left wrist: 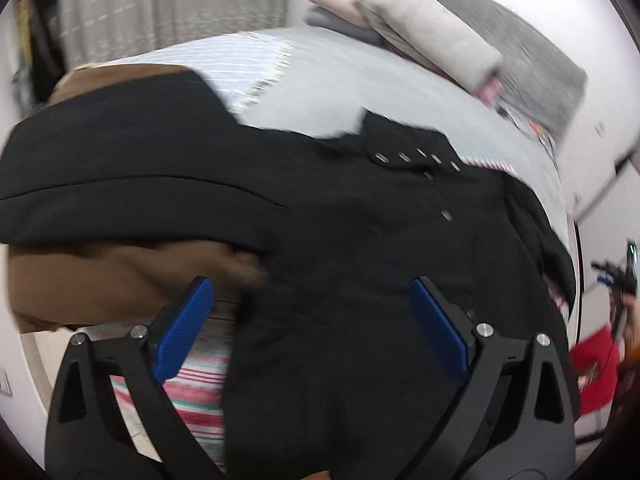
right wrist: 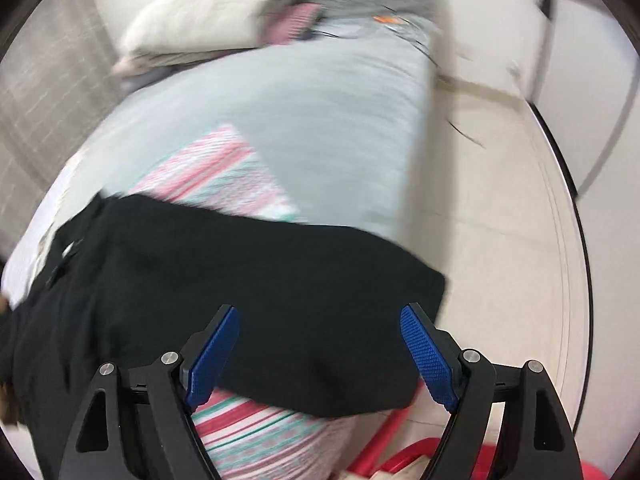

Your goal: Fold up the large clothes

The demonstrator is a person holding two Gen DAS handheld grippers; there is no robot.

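A large black garment (left wrist: 340,240) with small metal snaps lies spread over the bed, partly over a brown garment (left wrist: 120,276) and a pink striped cloth (left wrist: 200,392). My left gripper (left wrist: 312,292) is open and empty just above the black fabric. In the right wrist view the black garment (right wrist: 240,280) hangs over the bed's near edge, on top of the pink striped cloth (right wrist: 256,440). My right gripper (right wrist: 320,320) is open and empty above the garment's lower edge. Both views are blurred.
The bed has a light grey sheet (right wrist: 300,100). A pile of folded bedding and a pillow (left wrist: 432,36) sits at its far end. A red basket (right wrist: 400,460) stands on the pale floor (right wrist: 500,220) beside the bed. A curtain (left wrist: 160,0) hangs behind.
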